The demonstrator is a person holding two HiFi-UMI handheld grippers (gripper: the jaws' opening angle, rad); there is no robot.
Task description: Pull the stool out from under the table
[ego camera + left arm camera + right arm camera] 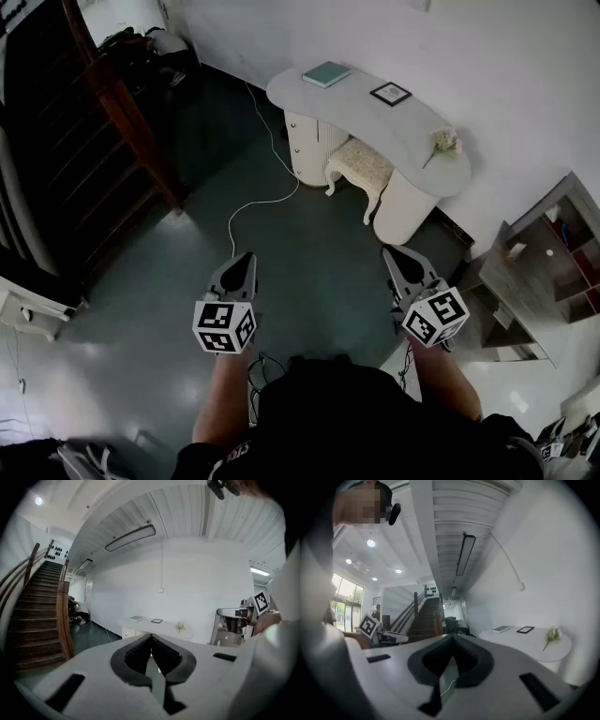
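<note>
Left tool [247, 257] and right tool [390, 251] were both clenched, empty. The stool [360, 163] sat tucked under the surface [422, 127], well ahead of both tools.

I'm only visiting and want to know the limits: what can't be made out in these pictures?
- Stool, head view: its far part sits under the table, hidden by the tabletop.
- Stool, left and right gripper views: largely blocked by the bodies of the left claw and right claw.
- Book and picture frame, head view: too small to read.
</note>
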